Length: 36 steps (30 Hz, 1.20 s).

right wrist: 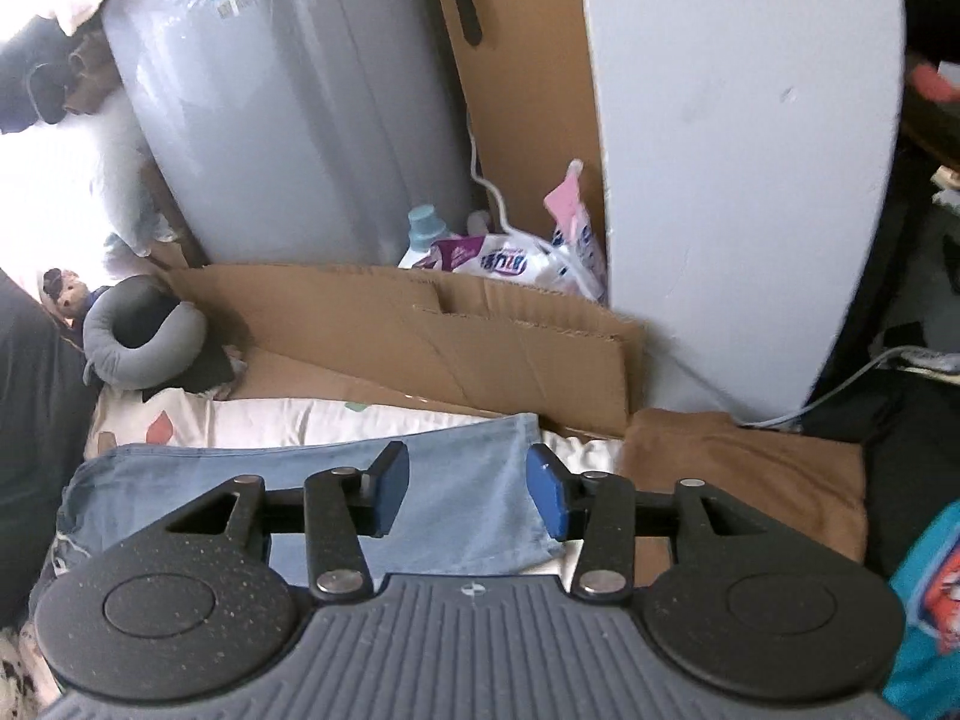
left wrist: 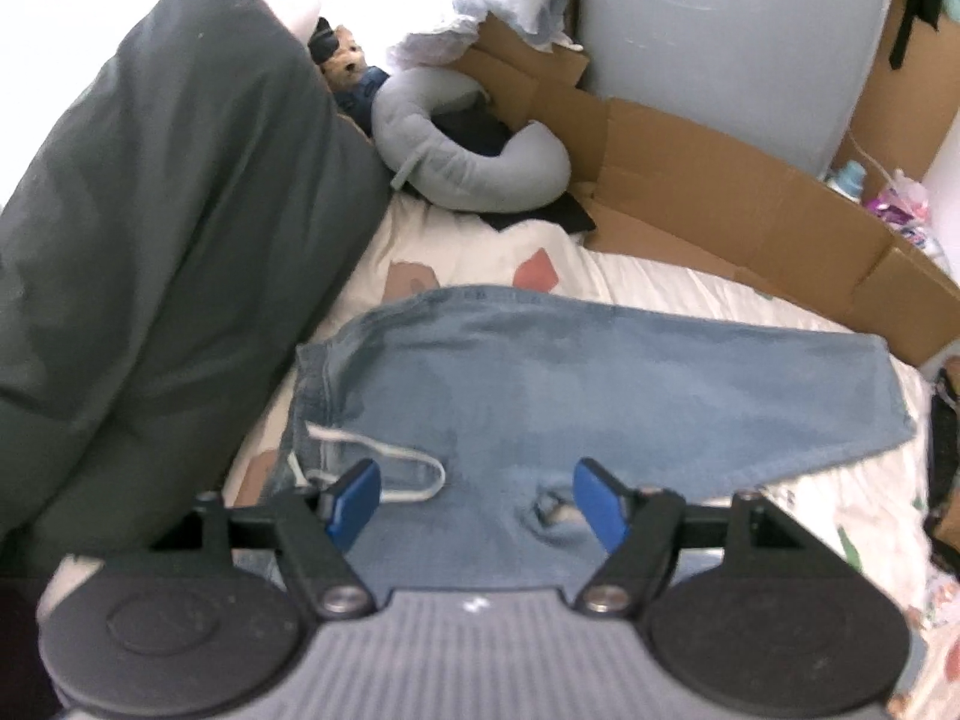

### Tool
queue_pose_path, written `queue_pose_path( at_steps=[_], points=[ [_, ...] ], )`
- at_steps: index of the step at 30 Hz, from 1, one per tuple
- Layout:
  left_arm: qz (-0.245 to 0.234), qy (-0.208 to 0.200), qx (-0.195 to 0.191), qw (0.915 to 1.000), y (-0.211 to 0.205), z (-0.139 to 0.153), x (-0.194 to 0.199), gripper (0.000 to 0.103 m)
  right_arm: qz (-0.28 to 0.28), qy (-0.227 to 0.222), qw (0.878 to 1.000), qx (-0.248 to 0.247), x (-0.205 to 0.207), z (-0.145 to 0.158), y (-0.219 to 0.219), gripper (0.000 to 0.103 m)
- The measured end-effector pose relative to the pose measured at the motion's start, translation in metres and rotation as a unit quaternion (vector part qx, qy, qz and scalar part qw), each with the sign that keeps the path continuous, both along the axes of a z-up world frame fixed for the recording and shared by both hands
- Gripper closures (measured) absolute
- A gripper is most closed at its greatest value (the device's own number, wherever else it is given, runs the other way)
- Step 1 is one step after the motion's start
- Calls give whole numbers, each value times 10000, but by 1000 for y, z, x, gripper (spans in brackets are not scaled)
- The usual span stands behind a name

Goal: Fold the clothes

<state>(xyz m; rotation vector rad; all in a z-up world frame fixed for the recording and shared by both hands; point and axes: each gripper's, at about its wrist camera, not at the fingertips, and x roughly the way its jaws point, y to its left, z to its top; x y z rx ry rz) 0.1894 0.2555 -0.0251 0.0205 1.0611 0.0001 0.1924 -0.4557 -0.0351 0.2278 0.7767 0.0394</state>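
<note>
Light-blue jeans [left wrist: 570,384] lie folded lengthwise on the patterned bed sheet [left wrist: 690,282], waistband and white drawstring [left wrist: 414,468] at the left, leg ends at the right. My left gripper [left wrist: 477,501] hangs above the waist end, open, with nothing between its blue pads. In the right wrist view the same jeans [right wrist: 456,480] stretch across the bed, their hem end under my right gripper [right wrist: 468,492]. That gripper is open too, well above the cloth and holding nothing.
A dark green duvet [left wrist: 150,240] is heaped on the left. A grey neck pillow [left wrist: 468,156] and a plush toy [left wrist: 345,57] lie at the bed's head. Flattened cardboard [left wrist: 720,204] lines the far side by a grey appliance [right wrist: 288,108]. A brown cloth [right wrist: 738,468] lies at right.
</note>
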Motion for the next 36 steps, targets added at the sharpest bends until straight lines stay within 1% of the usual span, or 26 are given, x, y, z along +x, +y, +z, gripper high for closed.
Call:
queue_pose_path(
  at_steps=[3,4,6,10,14,19,22,23,24,25,26,27,31,34,35,36],
  points=[
    [64,28,-332,9994,8,16,-22,29,91,-3,9999,48,-20,20,-15,52],
    [146,12,-352,9993,11,20,-28,29,105,-12,9999,64,-26,26,-21,51],
    [277,8,-402,9988,17,28,-41,26,114,-56,9999,9,-40,38,-29,45],
    [321,-10,-351,9989,22,39,-63,26,77,-110,9999,-80,-67,55,-43,45],
    [452,-16,-325,9984,27,53,-83,26,56,-131,9999,13,-95,66,-51,45],
    [531,-31,-578,9969,35,71,-109,24,161,-262,9987,413,-128,87,-60,44],
    [605,-19,-672,9959,41,77,-121,19,283,-354,9985,297,-144,100,-58,43],
    [623,-16,-696,9956,43,79,-124,19,315,-400,9983,272,-150,105,-57,42],
    [600,-14,-669,9960,43,79,-128,19,333,-441,9982,250,-157,108,-56,38],
    [584,-13,-649,9962,44,79,-131,19,340,-479,9980,219,-163,110,-54,36],
    [606,-23,-671,9959,45,78,-134,19,341,-520,9979,194,-170,111,-52,31],
    [627,-33,-694,9956,47,76,-138,18,330,-558,9977,187,-177,111,-50,30],
    [715,-47,-725,9948,52,64,-151,17,240,-655,9972,263,-203,102,-43,29],
    [774,-52,-753,9941,56,50,-160,18,183,-605,9975,305,-218,88,-36,29],
    [795,-86,-744,9940,56,47,-163,18,147,-597,9976,304,-222,83,-33,29],
    [807,-204,-640,9945,56,44,-167,18,133,-590,9976,325,-226,78,-30,29]
  ],
)
